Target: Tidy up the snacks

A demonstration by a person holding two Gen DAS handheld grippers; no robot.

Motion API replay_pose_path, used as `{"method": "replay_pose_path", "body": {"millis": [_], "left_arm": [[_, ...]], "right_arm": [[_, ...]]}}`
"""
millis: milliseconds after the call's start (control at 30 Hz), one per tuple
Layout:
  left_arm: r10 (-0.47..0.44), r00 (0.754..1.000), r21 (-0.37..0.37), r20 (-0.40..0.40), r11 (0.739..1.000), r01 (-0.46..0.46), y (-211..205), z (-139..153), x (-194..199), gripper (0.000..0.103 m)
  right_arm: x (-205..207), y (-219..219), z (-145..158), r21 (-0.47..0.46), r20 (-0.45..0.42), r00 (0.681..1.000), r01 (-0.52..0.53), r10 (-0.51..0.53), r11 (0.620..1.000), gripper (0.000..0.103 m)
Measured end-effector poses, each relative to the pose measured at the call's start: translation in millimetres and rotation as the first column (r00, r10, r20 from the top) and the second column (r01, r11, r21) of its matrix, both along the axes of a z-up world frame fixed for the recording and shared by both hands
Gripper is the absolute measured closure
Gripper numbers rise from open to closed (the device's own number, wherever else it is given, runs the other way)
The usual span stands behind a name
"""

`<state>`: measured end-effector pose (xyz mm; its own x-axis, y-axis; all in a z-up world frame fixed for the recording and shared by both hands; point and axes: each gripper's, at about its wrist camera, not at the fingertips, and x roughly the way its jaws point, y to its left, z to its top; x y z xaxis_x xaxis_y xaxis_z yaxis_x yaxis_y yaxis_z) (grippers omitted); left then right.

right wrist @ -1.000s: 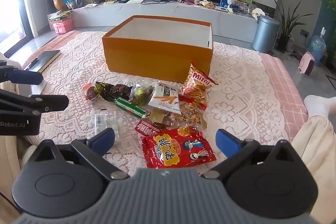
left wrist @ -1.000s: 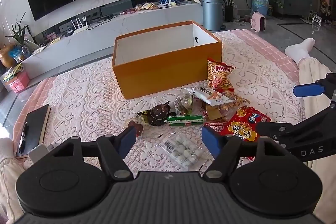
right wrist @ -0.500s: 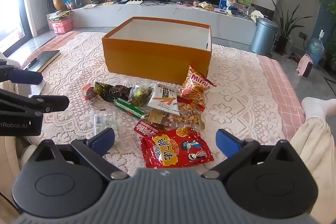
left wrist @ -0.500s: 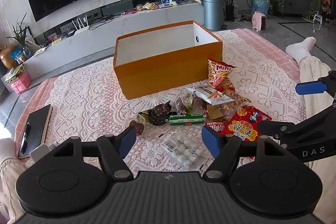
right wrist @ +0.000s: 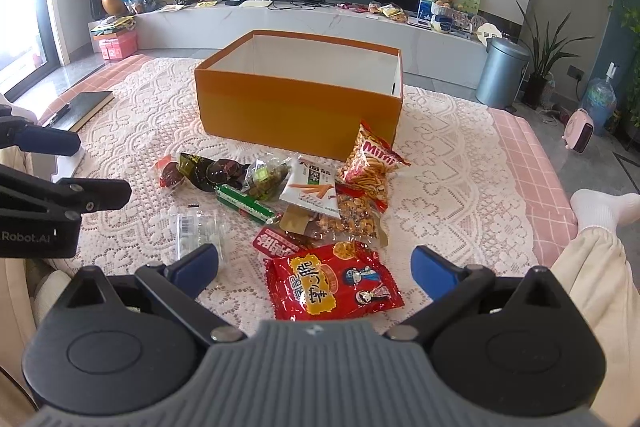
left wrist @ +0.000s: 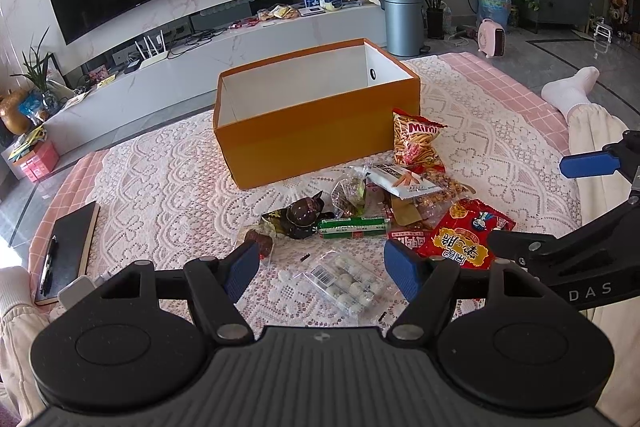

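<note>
Snacks lie in a loose heap on a white lace cloth [left wrist: 160, 187], in the middle of both wrist views, just in front of an open orange box [left wrist: 316, 135] whose white inside looks bare as far as can be seen. In the left wrist view the left gripper [left wrist: 320, 265] fills the bottom of the frame, its blue-padded jaws spread wide with nothing between them. A clear tray of white round sweets [left wrist: 346, 281] lies on the cloth directly past the gap, apart from both pads. Above it sit a green tube pack [left wrist: 354, 228], a dark round wrapped snack [left wrist: 303, 217] and, toward the right, a red bag with yellow lettering [left wrist: 468, 237]. A "Mimi" stick-snack bag [left wrist: 414, 139] leans against the box's near right corner.

In the right wrist view the right gripper [right wrist: 316, 267] sits low in the frame, jaws likewise wide apart and holding nothing. The red bag [right wrist: 336, 285] lies flat between and just beyond its pads, without contact. The clear tray [right wrist: 198, 231] is to the left of centre, and the white carrot-stick pack [right wrist: 312, 187] rests above centre in the heap. A black notebook [left wrist: 68, 251] lies at the lower left of the left view.
</note>
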<state>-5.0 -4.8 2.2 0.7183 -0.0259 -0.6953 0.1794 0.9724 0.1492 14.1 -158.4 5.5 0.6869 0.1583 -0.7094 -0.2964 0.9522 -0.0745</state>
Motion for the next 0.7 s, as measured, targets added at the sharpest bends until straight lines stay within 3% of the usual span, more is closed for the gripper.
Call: {"method": "replay_pose_path", "body": {"millis": [700], "left_arm": [[-0.017,1.0,0.011,0.0,1.0,0.017,-4.6,0.9,-3.3,0.019]], "right_arm": [[-0.7,0.2,-2.4,-0.008,-0.006,1.0,0.002,-0.002,1.0,0.004]]}}
